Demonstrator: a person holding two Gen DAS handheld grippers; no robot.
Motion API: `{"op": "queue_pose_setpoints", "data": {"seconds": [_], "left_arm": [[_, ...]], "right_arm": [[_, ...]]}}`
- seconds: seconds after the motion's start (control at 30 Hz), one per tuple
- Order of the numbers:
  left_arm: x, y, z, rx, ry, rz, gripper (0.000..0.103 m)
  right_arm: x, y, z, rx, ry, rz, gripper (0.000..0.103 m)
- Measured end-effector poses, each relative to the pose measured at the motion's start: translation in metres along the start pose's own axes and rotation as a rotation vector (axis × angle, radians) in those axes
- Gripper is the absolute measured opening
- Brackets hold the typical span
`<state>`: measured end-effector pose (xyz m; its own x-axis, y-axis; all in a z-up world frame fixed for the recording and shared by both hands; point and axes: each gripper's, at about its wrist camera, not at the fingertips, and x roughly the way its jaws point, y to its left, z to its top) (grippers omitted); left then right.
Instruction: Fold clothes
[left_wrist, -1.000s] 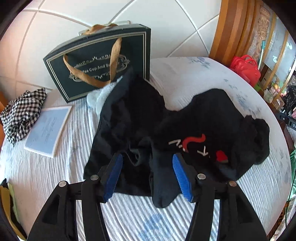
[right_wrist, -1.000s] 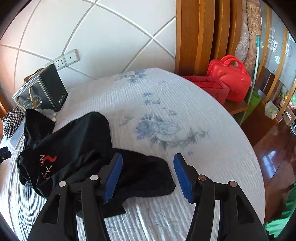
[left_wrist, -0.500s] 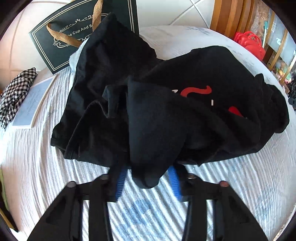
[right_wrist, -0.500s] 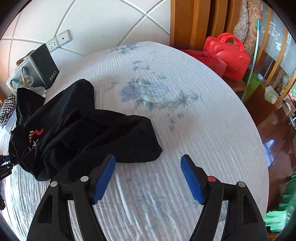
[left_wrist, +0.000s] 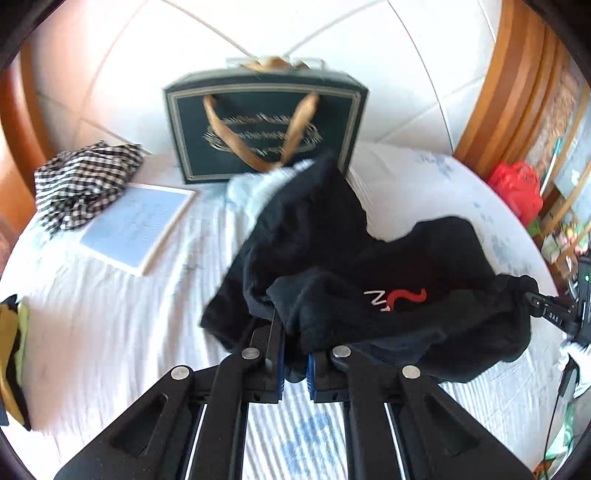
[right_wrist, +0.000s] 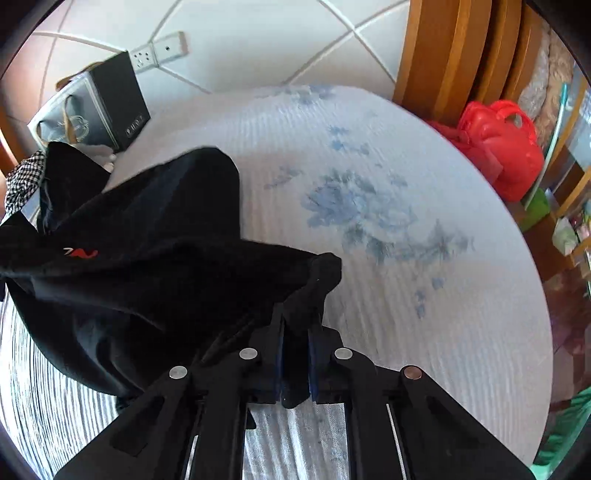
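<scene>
Left gripper (left_wrist: 294, 363) clamped on black garment (left_wrist: 388, 295), right gripper (right_wrist: 295, 365) closing, pinching its far end, garment stretched between them

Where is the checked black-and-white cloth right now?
In the left wrist view the checked cloth lies on the bed's far left, overlapping the white-framed board, left of the dark gift bag.
</scene>
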<state>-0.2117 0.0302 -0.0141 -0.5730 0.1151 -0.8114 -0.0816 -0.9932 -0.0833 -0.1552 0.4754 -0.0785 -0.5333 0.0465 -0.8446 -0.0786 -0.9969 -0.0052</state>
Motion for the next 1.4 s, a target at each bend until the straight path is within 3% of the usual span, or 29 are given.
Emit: {"op": "queue_pose_setpoints", "data": {"seconds": [0.17, 0.3, 0.53, 0.67, 0.83, 0.9, 1.0, 1.1, 1.3, 1.4], "left_arm": [[-0.053, 0.023, -0.015, -0.024, -0.050, 0.033, 0.007], [-0.083, 0.038, -0.044, -0.033, -0.058, 0.029, 0.007], [-0.112, 0.068, -0.094, 0.007, -0.033, -0.021, 0.007], [-0.127, 0.091, -0.114, 0.027, -0.015, -0.037, 0.007], [-0.105, 0.106, -0.152, 0.092, 0.111, -0.025, 0.014], [-0.093, 0.112, -0.162, 0.100, 0.150, 0.006, 0.025], [-0.094, 0.119, -0.161, 0.081, 0.139, 0.000, 0.042], [-0.105, 0.118, -0.147, 0.081, 0.088, -0.019, 0.051], [-0.093, 0.105, -0.099, 0.042, 0.031, -0.056, 0.053], [-0.069, 0.093, -0.074, 0.024, 0.032, -0.064, 0.053]], "right_arm": [[-0.086, -0.001, -0.006, -0.017, -0.181, 0.047, 0.009], [-0.138, -0.003, -0.033, -0.016, -0.252, 0.089, 0.009], [-0.209, 0.027, -0.100, -0.069, -0.307, -0.023, 0.009], [-0.239, 0.044, -0.127, -0.142, -0.295, -0.085, 0.009], [-0.235, 0.048, -0.173, -0.096, -0.164, -0.062, 0.009], [-0.225, 0.051, -0.190, -0.066, -0.120, -0.053, 0.009], [-0.216, 0.054, -0.203, -0.005, -0.091, -0.040, 0.009], [-0.205, 0.055, -0.199, 0.042, -0.089, -0.009, 0.010], [-0.179, 0.061, -0.164, 0.067, -0.081, 0.044, 0.012], [-0.163, 0.062, -0.136, 0.027, -0.080, 0.063, 0.024]]}}
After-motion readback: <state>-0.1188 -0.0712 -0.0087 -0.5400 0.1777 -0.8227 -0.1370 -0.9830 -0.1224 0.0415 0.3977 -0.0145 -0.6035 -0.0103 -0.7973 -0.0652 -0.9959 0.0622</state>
